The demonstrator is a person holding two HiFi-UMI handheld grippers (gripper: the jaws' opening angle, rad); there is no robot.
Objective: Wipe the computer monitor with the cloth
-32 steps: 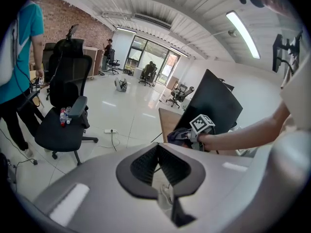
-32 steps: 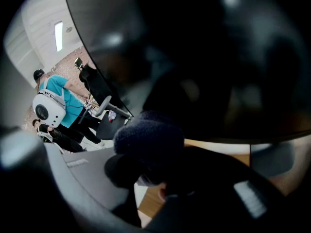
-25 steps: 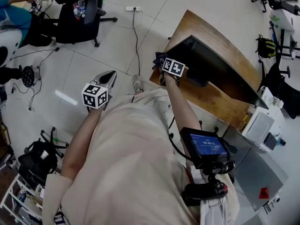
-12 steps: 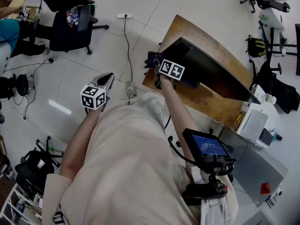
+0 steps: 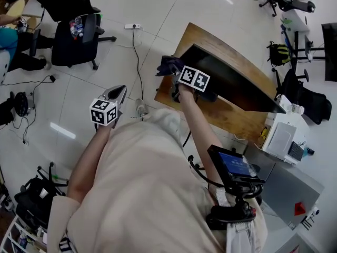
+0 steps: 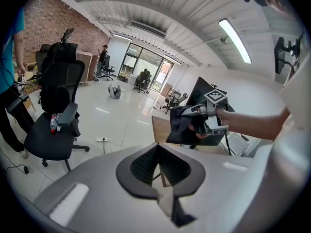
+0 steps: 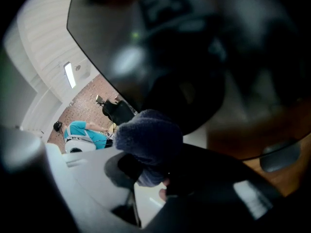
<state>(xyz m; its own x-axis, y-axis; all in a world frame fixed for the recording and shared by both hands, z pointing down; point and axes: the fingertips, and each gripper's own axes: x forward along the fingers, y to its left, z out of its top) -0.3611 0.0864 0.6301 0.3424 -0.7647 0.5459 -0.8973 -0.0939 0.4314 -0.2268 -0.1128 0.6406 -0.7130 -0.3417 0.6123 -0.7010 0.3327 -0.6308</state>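
Our right gripper pinches the cloth at the 9 o'clock end of the monitor, wad toward the screen, ready for wiping. We hold the left gripper at its 8 o'clock, pressed together and empty, clear of the desk.

white tiled floor, black office chair

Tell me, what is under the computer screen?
A wooden desk lies under the monitor. The right gripper, holding the cloth, covers part of its stand.
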